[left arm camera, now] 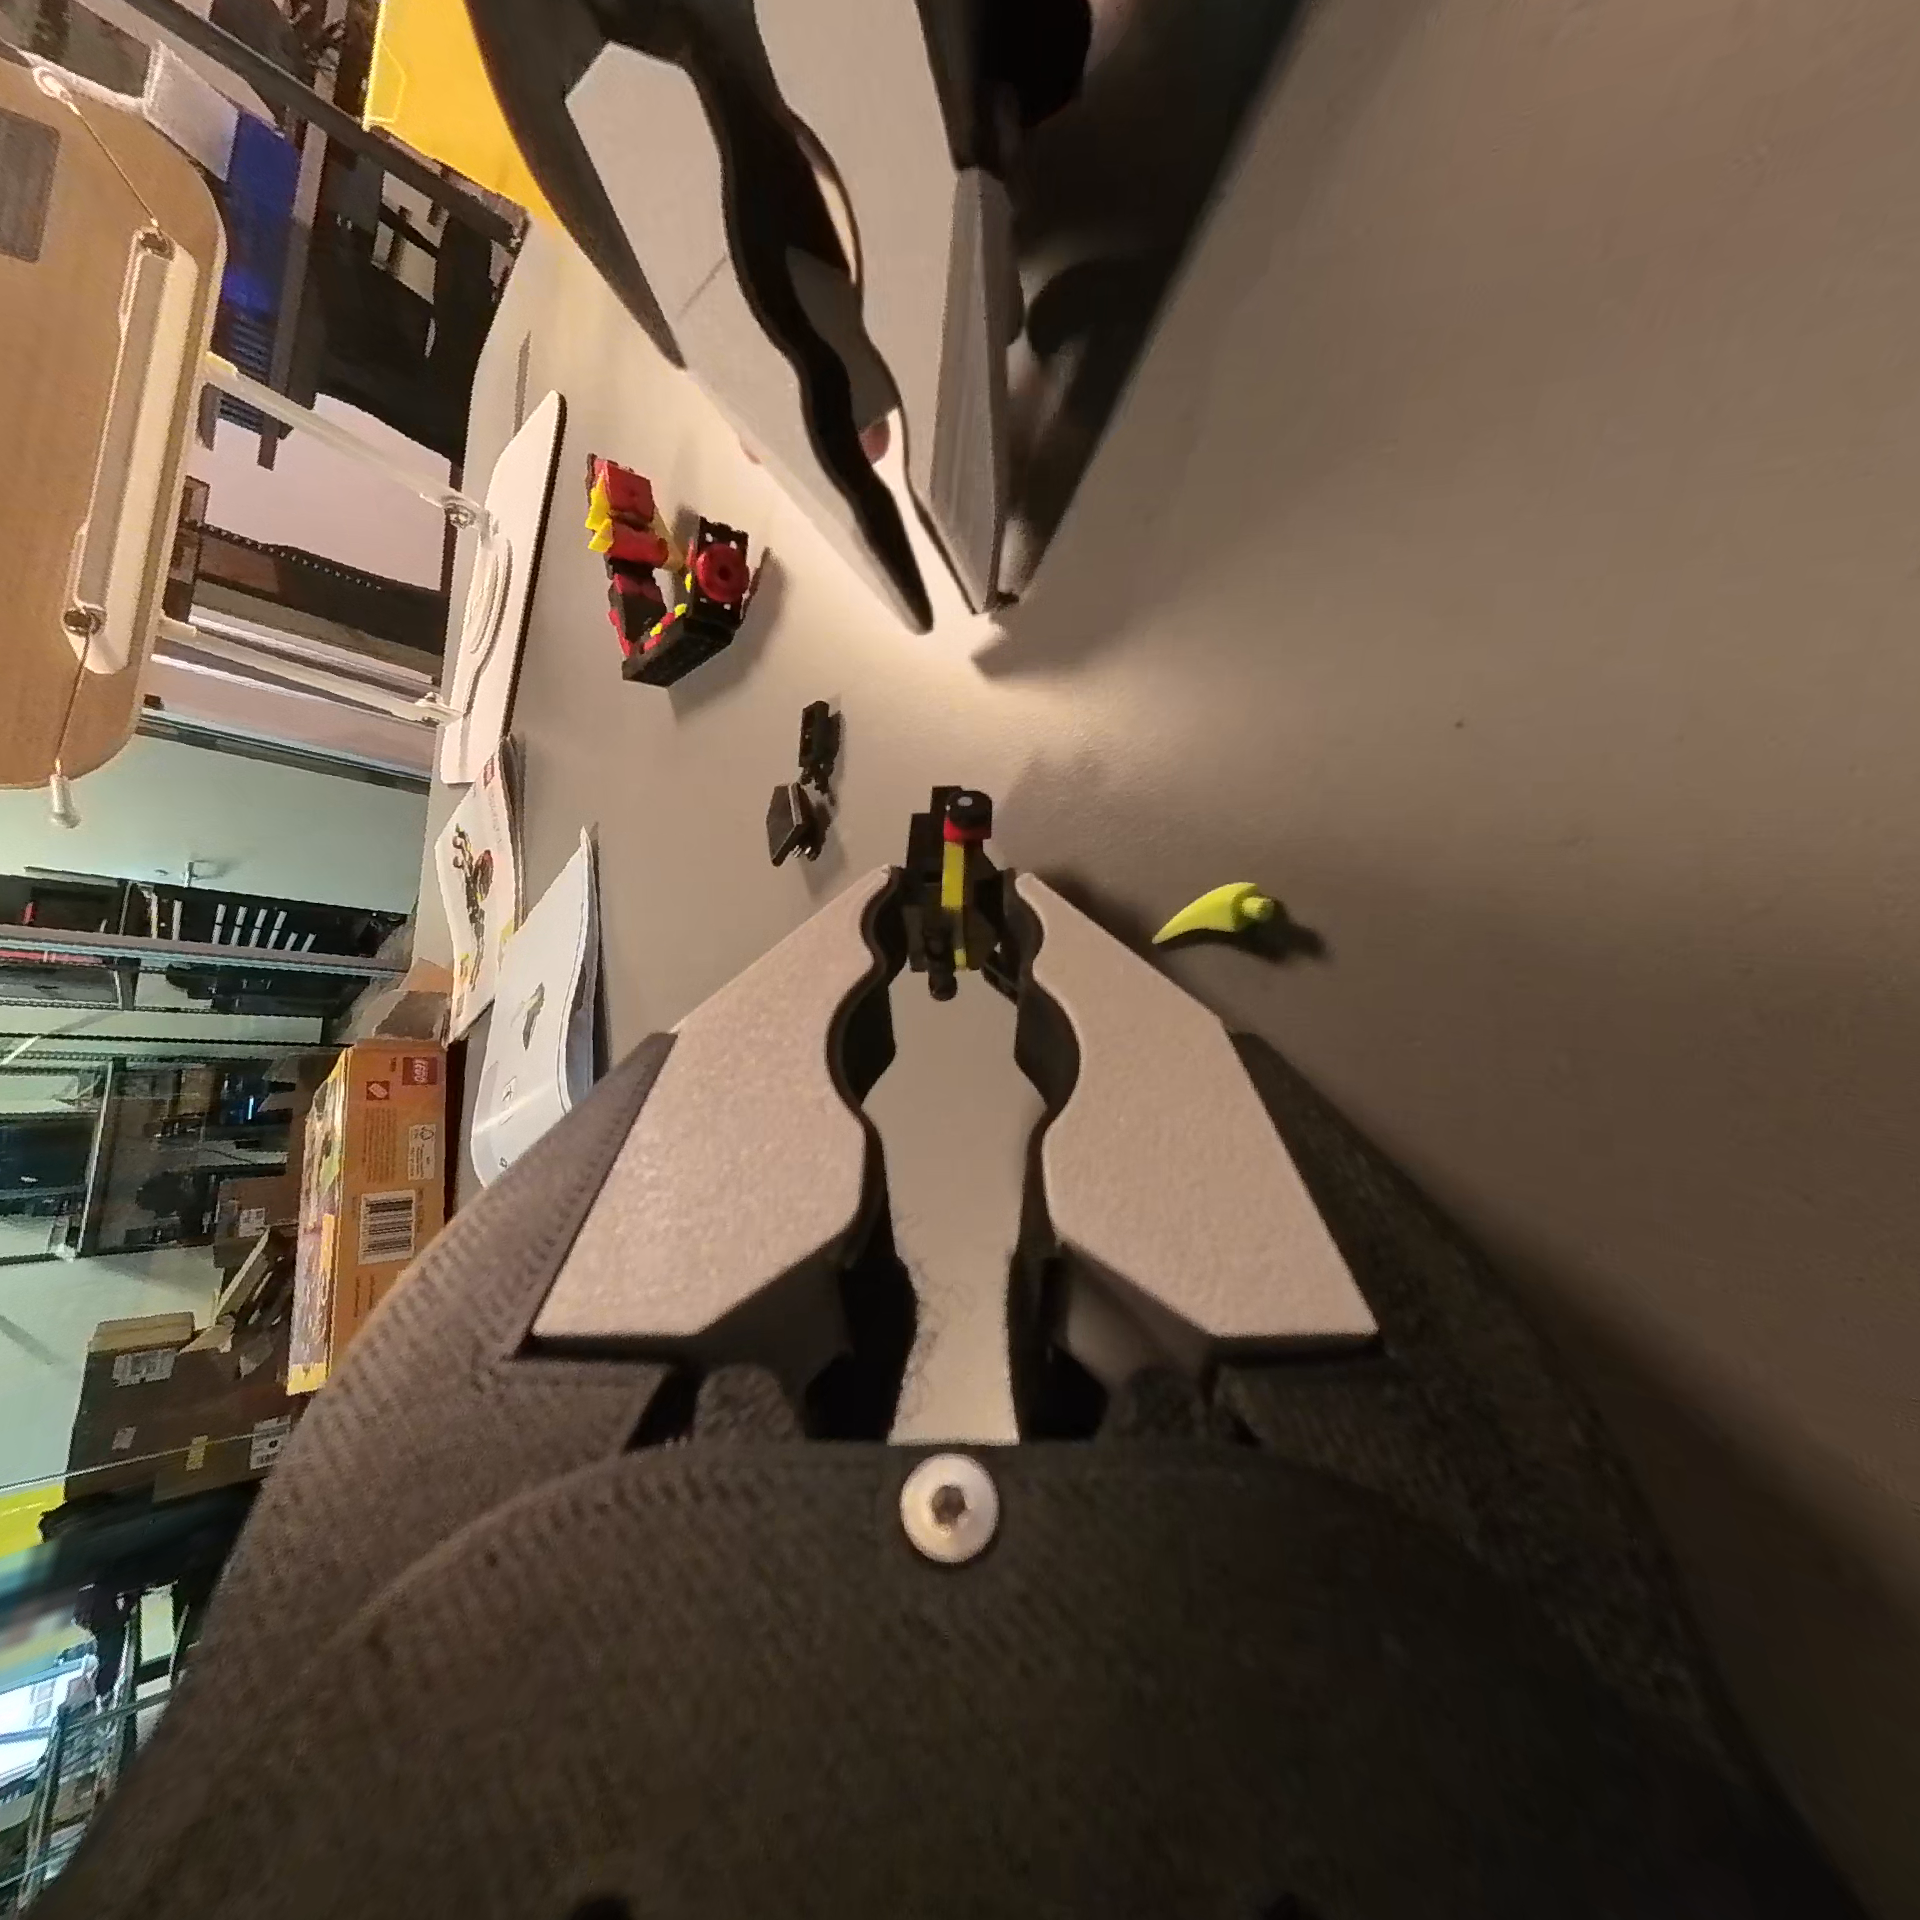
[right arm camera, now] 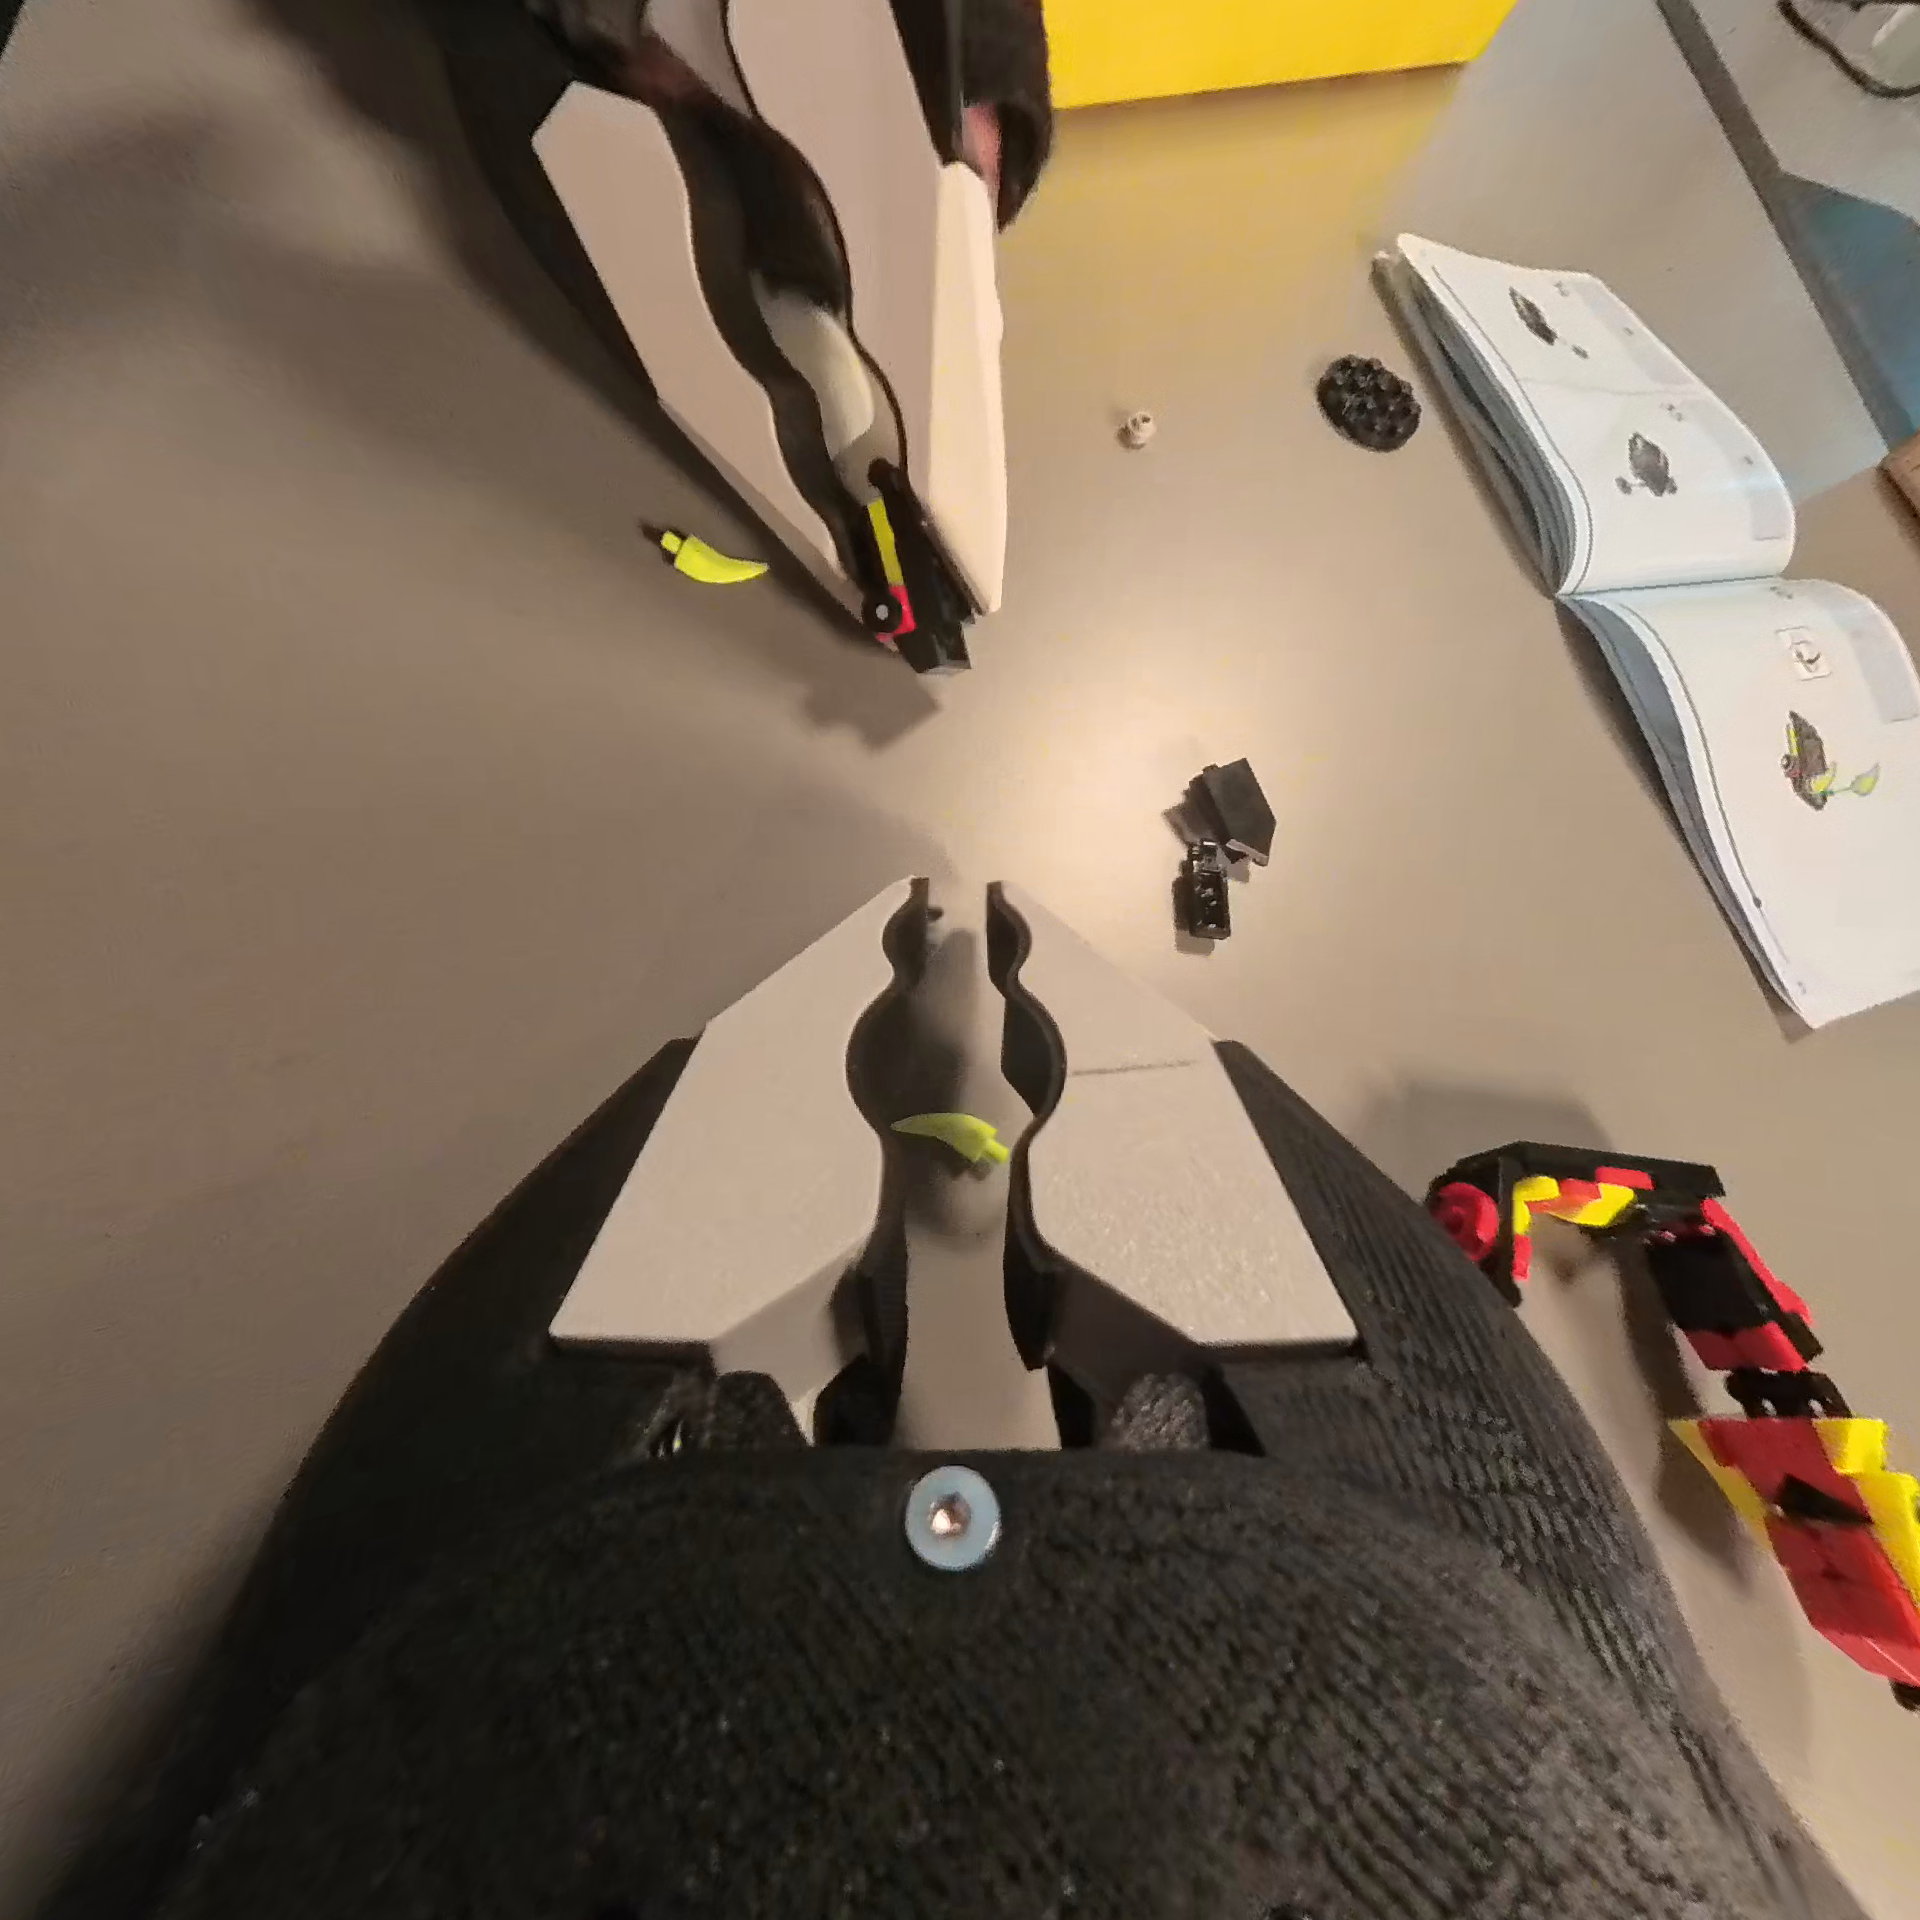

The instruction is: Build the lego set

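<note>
Left hand-held gripper (left arm camera: 951, 883) clenched on a small black, yellow and red lego piece (left arm camera: 951, 894), tip low over the grey bench (left arm camera: 1455, 623). Right hand-held gripper (right arm camera: 954, 888) nearly closed, grasping nothing; lime claw piece (right arm camera: 951, 1138) on the bench beneath. Second lime claw (left arm camera: 1216, 914) just right of the left tips. Red-black-yellow assembly (left arm camera: 675, 582) farther off. Open instruction booklet (right arm camera: 1662, 582) and orange printed box (left arm camera: 374, 1174) at the bench edge, writing left unread.

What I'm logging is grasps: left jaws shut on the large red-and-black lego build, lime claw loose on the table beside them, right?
No: the left wrist view shows the left gripper shut on the small black, yellow and red assembly; the large build lies apart on the table. The lime claw is loose beside the jaws.
</note>
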{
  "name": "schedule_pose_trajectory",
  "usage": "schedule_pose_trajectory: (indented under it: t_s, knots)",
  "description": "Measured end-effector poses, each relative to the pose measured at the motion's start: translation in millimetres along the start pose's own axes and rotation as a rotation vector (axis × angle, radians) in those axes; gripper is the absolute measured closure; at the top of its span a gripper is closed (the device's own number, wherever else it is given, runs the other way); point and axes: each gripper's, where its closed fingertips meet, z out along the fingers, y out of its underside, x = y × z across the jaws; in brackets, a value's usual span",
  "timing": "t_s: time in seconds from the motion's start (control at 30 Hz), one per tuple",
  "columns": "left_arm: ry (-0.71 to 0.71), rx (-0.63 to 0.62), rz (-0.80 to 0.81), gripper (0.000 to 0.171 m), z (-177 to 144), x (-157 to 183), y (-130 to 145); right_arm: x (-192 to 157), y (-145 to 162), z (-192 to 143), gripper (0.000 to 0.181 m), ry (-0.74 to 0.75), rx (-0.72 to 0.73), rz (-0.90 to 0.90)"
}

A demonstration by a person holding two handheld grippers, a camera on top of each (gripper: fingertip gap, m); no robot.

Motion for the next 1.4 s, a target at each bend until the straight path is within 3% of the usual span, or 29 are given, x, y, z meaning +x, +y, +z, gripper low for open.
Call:
schedule_pose_trajectory:
  t_s: [0.23,0.73,1.07,1.4]
  knots:
    - [-0.002,0.003,-0.002,0.155,-1,0,0,-3,-3,-8,0.168,-0.055,0.05,0.046]
    - [-0.011,0.011,0.027,0.155,-4,2,-5,-3,7,-3,0.177,-0.117,-0.02,0.13]
    - [-0.338,0.089,0.38,0.156,-21,-25,-41,-8,-70,-20,0.177,-0.335,0.269,0.182]
    - [-0.469,0.102,0.546,0.156,-28,-30,-54,-12,-76,-19,0.177,-0.369,0.187,0.099]
